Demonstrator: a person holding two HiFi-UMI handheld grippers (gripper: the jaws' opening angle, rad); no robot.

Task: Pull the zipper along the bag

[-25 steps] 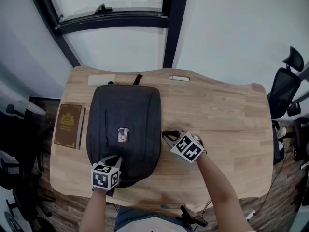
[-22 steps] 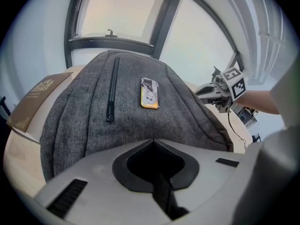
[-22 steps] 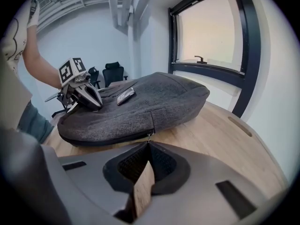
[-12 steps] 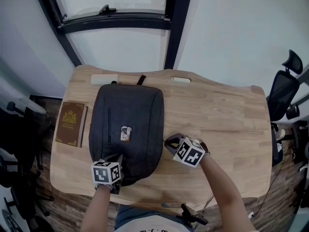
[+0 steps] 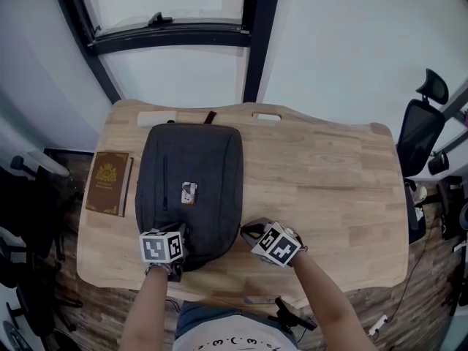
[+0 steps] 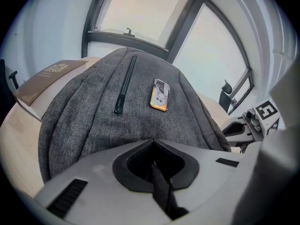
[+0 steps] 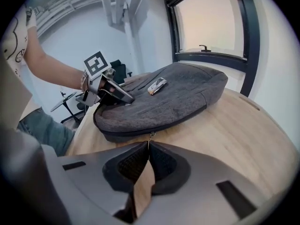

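Ideally, the left gripper (image 5: pixel 178 234), pinching the backpack (image 5: pixel 190 167) strap (image 6: pixel 159 191), anchors while the right gripper (image 5: pixel 247 230), clamped on the zipper pull (image 7: pixel 150 135), draws level along the seam.

Bag (image 5: pixel 190 189) lies flat on the worktop (image 5: pixel 329 196), left of centre, long axis running away from the person.
- Book (image 5: pixel 107 183): on the worktop, just left of the bag.
- Tag (image 5: pixel 189 192): on top of the bag, about mid. The pocket zip (image 6: pixel 125 86) is left of the tag.
- Two flat strips at the worktop's far edge: near strip (image 5: pixel 156 118) behind the bag's far left corner, far strip (image 5: pixel 266 116) behind and to the right of the bag.
- Left gripper (image 5: pixel 178 234): on the bag's near left end, with the bag's strap (image 6: pixel 161 191) between its jaws.
- Right gripper (image 5: pixel 247 231): just right of the bag's near right side, zip pull (image 7: pixel 151 135) at its jaws' tips.
- Office chair (image 5: pixel 420 123): off the worktop, well right of the bag.
- Window frame (image 5: pixel 175 31): behind the bag, past the worktop.
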